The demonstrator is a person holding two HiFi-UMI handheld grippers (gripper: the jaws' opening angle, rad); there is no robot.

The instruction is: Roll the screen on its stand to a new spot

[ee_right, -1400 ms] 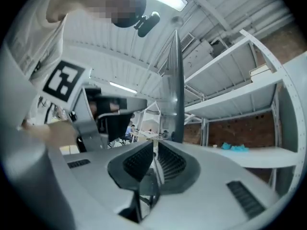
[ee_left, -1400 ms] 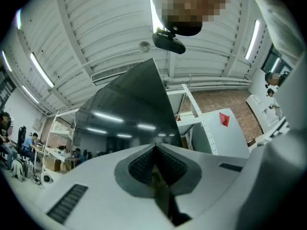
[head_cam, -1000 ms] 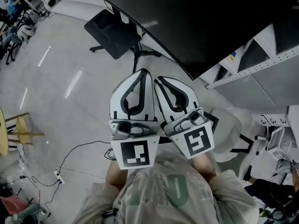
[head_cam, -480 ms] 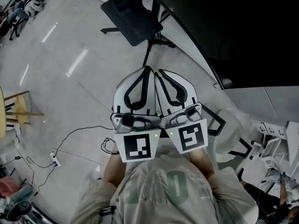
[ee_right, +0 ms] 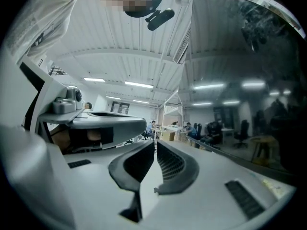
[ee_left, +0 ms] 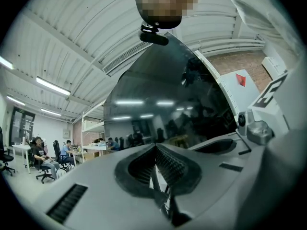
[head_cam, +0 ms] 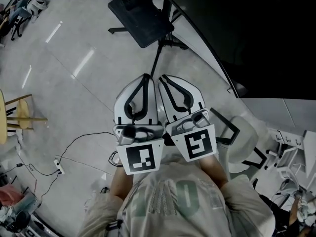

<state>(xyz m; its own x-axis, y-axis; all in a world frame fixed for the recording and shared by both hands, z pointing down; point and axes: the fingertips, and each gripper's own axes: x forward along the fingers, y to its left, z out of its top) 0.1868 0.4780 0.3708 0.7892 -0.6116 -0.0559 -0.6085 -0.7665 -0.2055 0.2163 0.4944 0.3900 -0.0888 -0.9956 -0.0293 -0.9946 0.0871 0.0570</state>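
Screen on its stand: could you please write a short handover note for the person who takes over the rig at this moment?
Left gripper: shut, holds nothing.
Right gripper: shut, holds nothing. The two are side by side before the person's chest and point towards the stand.
Screen: a large dark panel at the upper right of the head view. Its black shelf and stand legs lie just beyond the gripper tips.
Done: no grip on the screen or the stand. Whether it has been rolled already cannot be told.
Left: probably push or grip the stand, then roll the screen to its new spot.
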